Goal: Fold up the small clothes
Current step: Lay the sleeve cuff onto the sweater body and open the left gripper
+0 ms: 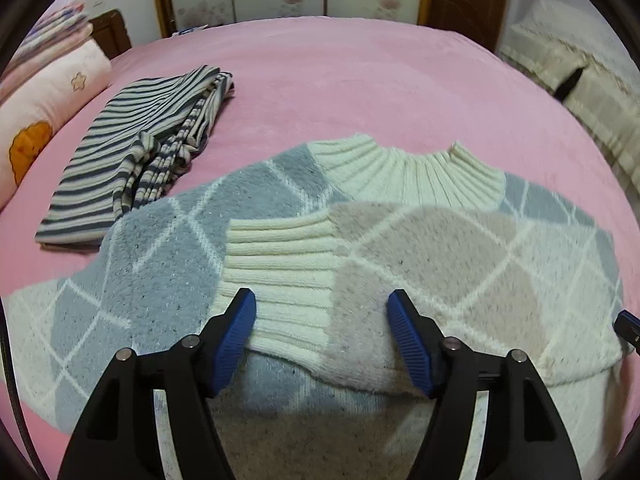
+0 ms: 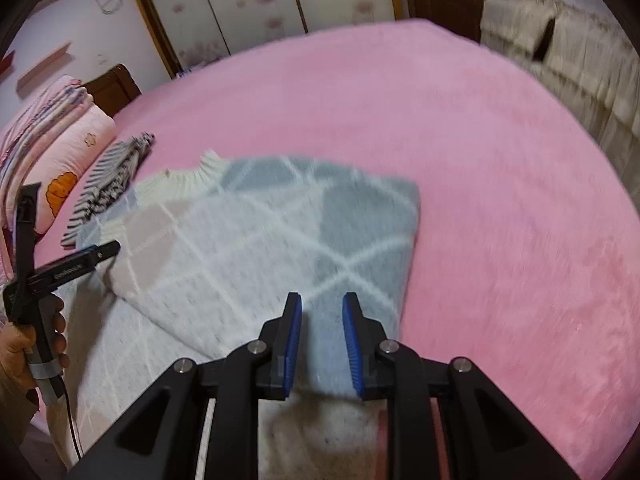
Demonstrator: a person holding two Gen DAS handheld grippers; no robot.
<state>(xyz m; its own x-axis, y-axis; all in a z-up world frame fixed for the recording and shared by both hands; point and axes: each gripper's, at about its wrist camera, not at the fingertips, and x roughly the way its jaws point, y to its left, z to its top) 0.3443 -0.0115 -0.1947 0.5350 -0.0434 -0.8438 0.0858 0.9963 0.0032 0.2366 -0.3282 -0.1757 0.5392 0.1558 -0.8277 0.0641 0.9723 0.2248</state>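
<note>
A small knitted sweater with grey, beige and cream diamonds lies on the pink bed. Its right sleeve is folded across the chest, the cream ribbed cuff pointing left. My left gripper is open and hovers just over that cuff, one finger on each side, holding nothing. In the right wrist view the sweater shows with its right side folded over. My right gripper is open with a narrow gap, above the sweater's folded right edge, holding nothing.
A folded striped garment lies at the left beside pink pillows; it also shows in the right wrist view. A cream covered sofa stands to the right of the bed. My left hand and gripper handle show at the left.
</note>
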